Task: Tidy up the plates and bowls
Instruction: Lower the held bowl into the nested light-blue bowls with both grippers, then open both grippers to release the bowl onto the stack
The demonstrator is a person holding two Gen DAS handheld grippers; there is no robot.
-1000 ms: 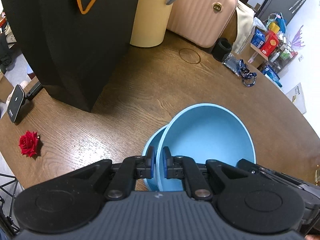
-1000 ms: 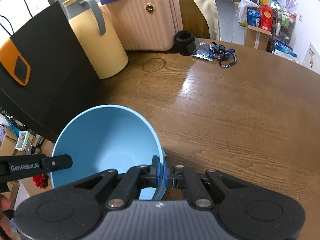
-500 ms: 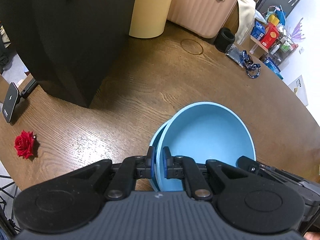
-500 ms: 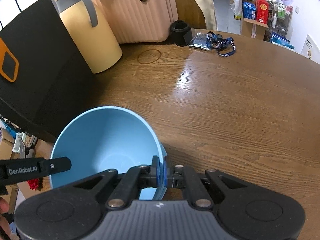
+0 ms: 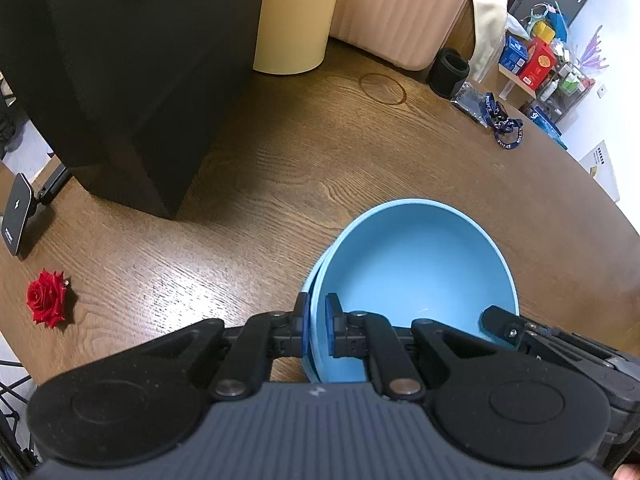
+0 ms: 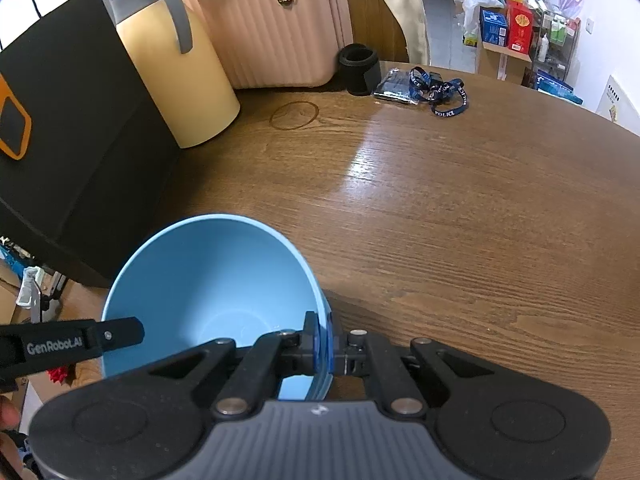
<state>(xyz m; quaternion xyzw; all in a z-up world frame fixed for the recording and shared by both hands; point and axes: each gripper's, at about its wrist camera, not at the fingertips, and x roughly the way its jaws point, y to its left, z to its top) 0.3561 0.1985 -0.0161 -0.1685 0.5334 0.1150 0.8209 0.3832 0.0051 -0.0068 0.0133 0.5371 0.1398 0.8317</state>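
Both claws, left claw [image 5: 316, 322] and right claw [image 6: 323, 340], clamp opposite rims of the nested blue bowls [image 5: 416, 276] (two, stacked) over the counter's [image 5: 280, 184] near edge, prob. to keep them level.

Wooden tabletop [image 5: 304, 168] w/ black paper bag [image 5: 120, 72], cream jug [image 5: 292, 20], pink suitcase [image 5: 400, 8], black cup [image 5: 448, 68], blue lanyard [image 5: 504, 128], red rose [image 5: 46, 298], phone on stand [image 5: 16, 220] at left edge.

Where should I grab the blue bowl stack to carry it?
By the thin rim, from above. The blue bowls sit nested, open side up, so fingers can straddle the wall, as the left gripper and right gripper do on opposite sides.
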